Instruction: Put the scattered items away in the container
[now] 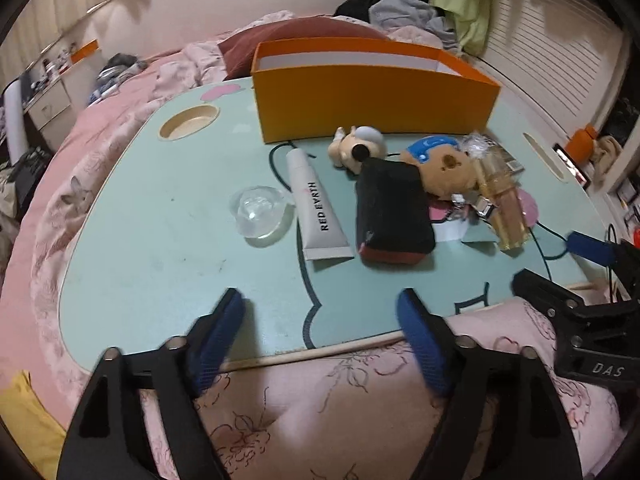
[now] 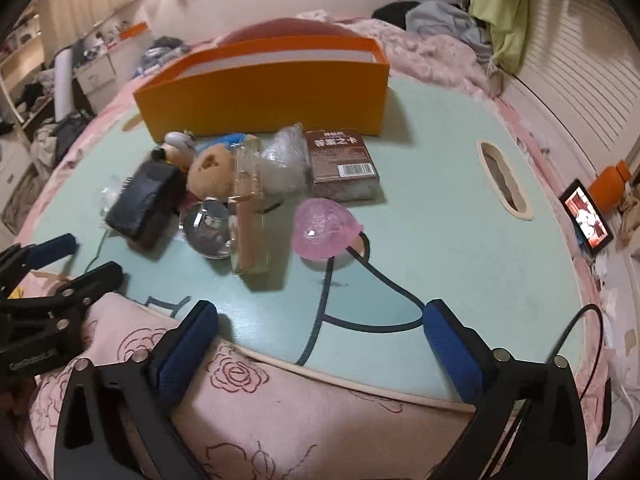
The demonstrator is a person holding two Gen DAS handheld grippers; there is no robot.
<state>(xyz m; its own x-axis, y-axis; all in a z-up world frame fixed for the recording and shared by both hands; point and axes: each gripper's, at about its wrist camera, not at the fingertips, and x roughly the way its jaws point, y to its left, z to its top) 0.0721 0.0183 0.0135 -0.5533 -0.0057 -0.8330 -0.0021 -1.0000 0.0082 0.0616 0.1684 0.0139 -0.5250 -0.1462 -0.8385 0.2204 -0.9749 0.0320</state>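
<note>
On the lap table (image 2: 440, 208), items lie scattered before the orange box (image 2: 264, 92) | both tongs wide open, holding nothing | left gripper (image 1: 320, 316) and right gripper (image 2: 320, 324) hover low at near edge | best start: pink heart (image 2: 324, 228), standing apart, grip across its sides.

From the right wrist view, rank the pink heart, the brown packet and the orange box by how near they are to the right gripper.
The right gripper, open, sits at the table's near edge.
1. Pink heart: nearest, just ahead of the fingers, about centre.
2. Brown packet: behind the heart, slightly to the right.
3. Orange box: farthest, along the table's back edge.
</note>
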